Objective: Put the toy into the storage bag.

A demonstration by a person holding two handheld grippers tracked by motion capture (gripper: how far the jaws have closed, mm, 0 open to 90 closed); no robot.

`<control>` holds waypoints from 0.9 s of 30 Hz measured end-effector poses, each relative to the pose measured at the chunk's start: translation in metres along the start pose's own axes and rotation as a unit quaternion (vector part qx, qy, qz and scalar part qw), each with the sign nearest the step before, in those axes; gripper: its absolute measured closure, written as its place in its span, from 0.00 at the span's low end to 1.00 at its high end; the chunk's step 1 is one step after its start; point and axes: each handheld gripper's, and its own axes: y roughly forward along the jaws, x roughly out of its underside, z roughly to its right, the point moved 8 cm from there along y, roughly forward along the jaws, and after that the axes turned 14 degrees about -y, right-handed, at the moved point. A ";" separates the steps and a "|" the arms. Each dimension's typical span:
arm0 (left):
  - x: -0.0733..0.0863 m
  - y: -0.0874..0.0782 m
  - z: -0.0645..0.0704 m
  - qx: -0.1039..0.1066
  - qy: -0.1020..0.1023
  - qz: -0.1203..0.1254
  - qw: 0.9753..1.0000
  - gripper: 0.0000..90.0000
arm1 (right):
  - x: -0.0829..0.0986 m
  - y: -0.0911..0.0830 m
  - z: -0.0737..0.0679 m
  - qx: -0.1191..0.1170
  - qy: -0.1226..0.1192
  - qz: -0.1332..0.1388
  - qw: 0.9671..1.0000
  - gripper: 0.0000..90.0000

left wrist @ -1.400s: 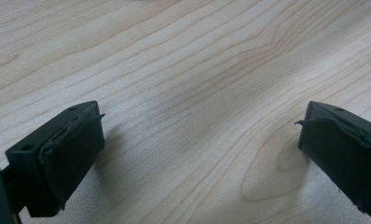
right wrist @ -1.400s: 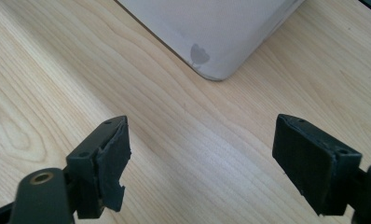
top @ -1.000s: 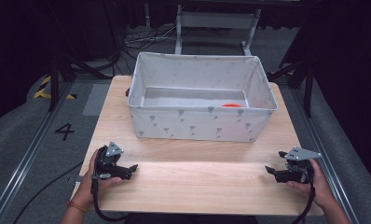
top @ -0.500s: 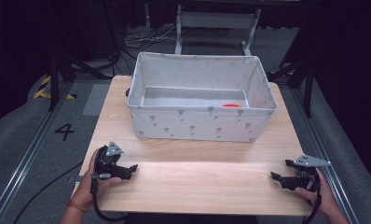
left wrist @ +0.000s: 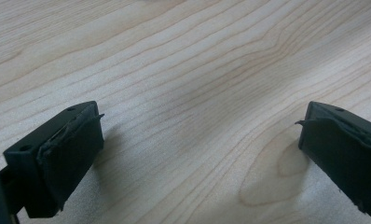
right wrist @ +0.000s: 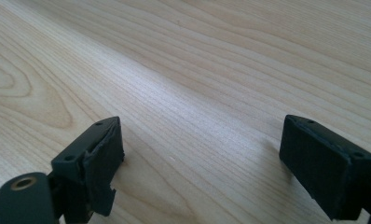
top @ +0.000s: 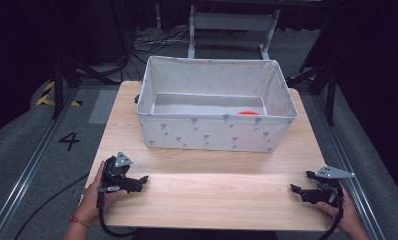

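While both tools sit low over the light wooden desk (top: 212, 190), nothing is held yet, so the work looks barely begun. Left hand-held gripper (top: 137, 181) is near the front-left corner of the white fabric bin w/ grey print (top: 212, 135), on the person's side & apart from it; jaws spread wide, released, only bare wood btwn them in the left gripper view. Right hand-held gripper (top: 299, 191) is off the bin's front-right corner, well apart from it, also released w/ jaws wide. A small orange-red object (top: 248, 113) lies inside the bin, on its floor toward the right wall; mostly hidden by the front wall, can't tell what it is. Left to do, I'd judge: everything, incl. reaching into the bin.
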 end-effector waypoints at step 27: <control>0.000 0.000 0.000 -0.005 -0.003 0.001 1.000 0.00 | 0.000 0.000 0.000 0.000 0.000 0.000 1.000 0.15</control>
